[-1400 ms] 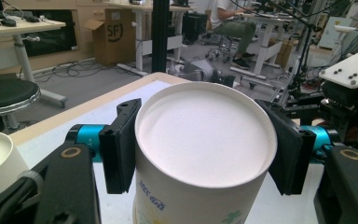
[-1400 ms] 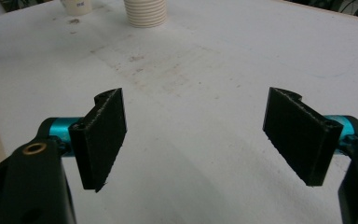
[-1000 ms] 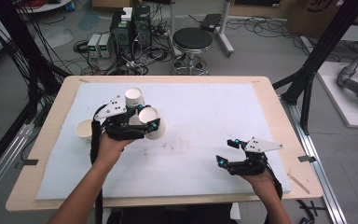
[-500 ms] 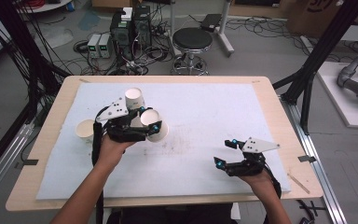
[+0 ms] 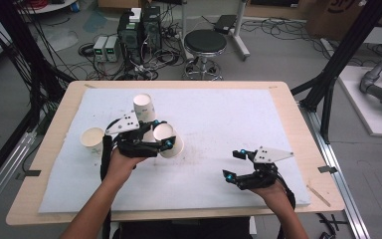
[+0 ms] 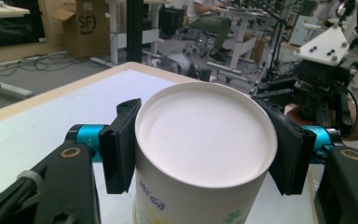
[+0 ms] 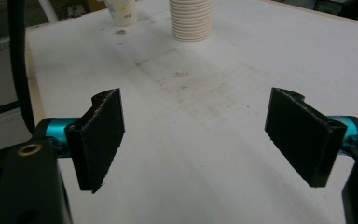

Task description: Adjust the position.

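Observation:
My left gripper (image 5: 162,134) is shut on a white paper cup (image 6: 205,140), its black pads (image 6: 119,148) pressing on the cup's two sides. The cup (image 5: 174,146) hangs tilted just above the white mat. Behind it stands a stack of paper cups (image 5: 143,106), ribbed with rims in the right gripper view (image 7: 191,18). A single cup (image 5: 92,140) stands upright at the left (image 7: 121,11). My right gripper (image 5: 230,165) rests low near the front right of the mat. It (image 7: 198,135) is open, with only bare mat between its pads.
The white mat (image 5: 219,114) covers most of the wooden table (image 5: 298,107) and has faint stains near its middle. A black stool (image 5: 205,44), computers and cables lie on the floor beyond the far edge. Black frame posts (image 5: 328,84) stand at both sides.

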`<action>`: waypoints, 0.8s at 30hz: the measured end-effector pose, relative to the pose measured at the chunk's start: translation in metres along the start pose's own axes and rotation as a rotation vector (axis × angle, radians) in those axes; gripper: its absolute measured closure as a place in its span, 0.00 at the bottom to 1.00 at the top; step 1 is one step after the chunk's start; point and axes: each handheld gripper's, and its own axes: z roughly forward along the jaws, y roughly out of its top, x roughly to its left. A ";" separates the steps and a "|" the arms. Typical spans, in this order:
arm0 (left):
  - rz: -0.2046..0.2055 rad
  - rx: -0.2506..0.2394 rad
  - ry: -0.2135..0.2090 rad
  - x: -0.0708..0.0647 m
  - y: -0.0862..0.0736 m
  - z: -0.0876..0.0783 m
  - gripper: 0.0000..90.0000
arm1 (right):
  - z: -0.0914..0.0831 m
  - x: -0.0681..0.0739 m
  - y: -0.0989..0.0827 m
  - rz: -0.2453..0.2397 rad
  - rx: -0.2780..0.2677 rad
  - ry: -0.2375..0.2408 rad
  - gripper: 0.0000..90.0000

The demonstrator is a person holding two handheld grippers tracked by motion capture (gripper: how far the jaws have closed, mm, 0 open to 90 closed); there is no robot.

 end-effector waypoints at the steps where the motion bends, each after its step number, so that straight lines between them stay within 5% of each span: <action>1: -0.001 0.004 -0.006 -0.001 -0.002 0.000 0.39 | 0.002 0.001 0.001 -0.007 -0.003 0.006 0.22; 24: 0.015 0.077 -0.122 -0.022 -0.010 0.017 0.39 | 0.042 0.016 0.042 -0.111 -0.007 0.149 0.23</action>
